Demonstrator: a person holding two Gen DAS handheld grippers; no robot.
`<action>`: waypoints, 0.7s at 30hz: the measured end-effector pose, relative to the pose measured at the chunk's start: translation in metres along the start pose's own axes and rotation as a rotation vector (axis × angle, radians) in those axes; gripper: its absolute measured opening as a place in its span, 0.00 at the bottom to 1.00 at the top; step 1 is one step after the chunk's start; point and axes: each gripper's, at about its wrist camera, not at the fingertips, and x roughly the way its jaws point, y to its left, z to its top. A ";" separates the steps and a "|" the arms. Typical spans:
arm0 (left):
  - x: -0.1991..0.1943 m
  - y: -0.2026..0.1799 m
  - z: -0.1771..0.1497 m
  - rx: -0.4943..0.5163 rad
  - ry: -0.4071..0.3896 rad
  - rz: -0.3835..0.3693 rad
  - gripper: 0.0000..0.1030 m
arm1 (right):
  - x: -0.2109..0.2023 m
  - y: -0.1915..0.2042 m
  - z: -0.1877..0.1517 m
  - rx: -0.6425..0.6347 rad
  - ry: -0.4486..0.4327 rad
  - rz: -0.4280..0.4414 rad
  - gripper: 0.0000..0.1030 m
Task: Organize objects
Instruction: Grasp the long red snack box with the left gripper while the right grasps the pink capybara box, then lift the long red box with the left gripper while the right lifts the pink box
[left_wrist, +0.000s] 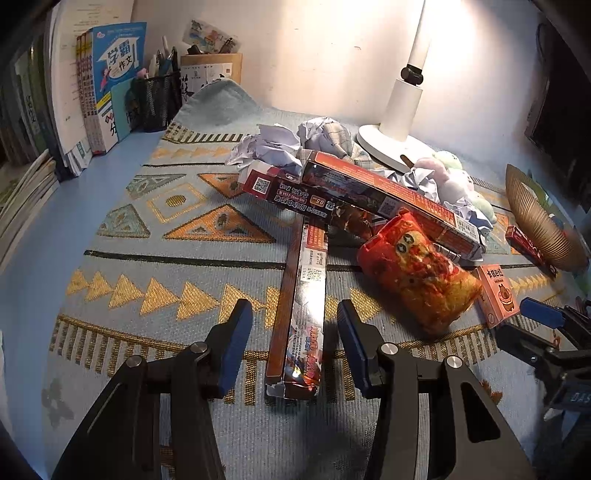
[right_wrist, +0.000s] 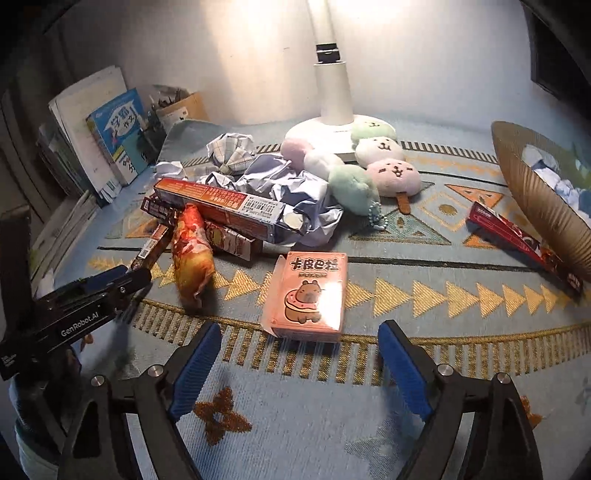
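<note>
Two grippers. The left gripper (left_wrist: 293, 347) has its fingers (left_wrist: 236, 343) set part-way apart, straddling the near end of a long box (left_wrist: 303, 314); a gap shows on both sides, so the pads do not press it. The right gripper (right_wrist: 299, 369) has its fingers (right_wrist: 404, 373) spread wide over bare cloth, gripping nothing.

Long printed boxes: four can be counted in the left view. One runs straight out between the left fingers; two more (left_wrist: 388, 195) lie crossed over its far end; the fourth (left_wrist: 452, 254) is mostly hidden under them. Whether others lie beneath cannot be told.

Snack bag (left_wrist: 421, 277): one, orange, ahead and to the right of the left fingers, resting against the box pile.

Pink card box (right_wrist: 308, 293): one, flat on the cloth just beyond the right fingers, in line with the gap between them.

Red box (right_wrist: 517, 240): one, far right of the right fingers, its far end tucked under the fan.

Plush dumpling skewers (right_wrist: 388, 162): two, well beyond the right fingers at the lamp (right_wrist: 332, 92) base; one skewer's stick is hidden.

Crumpled paper (right_wrist: 280, 181): several wads behind the boxes, count unclear.

Checked cloth bow (right_wrist: 231, 151): one.

Ribbed fan (right_wrist: 543, 199): one, cut off by the frame edge.

Books (left_wrist: 110, 81) and pen holder (left_wrist: 157, 99): far left, partly out of frame.

Patterned table cloth (left_wrist: 147, 258): one.
</note>
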 end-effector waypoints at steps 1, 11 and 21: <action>0.000 0.000 0.000 -0.001 0.000 -0.001 0.43 | 0.006 0.004 0.002 -0.006 0.016 -0.029 0.83; -0.001 -0.002 0.000 0.016 -0.001 0.024 0.16 | 0.000 -0.023 0.001 -0.025 0.006 -0.051 0.40; -0.056 -0.028 -0.044 0.001 0.007 -0.003 0.14 | -0.043 -0.101 -0.034 -0.020 -0.041 -0.014 0.40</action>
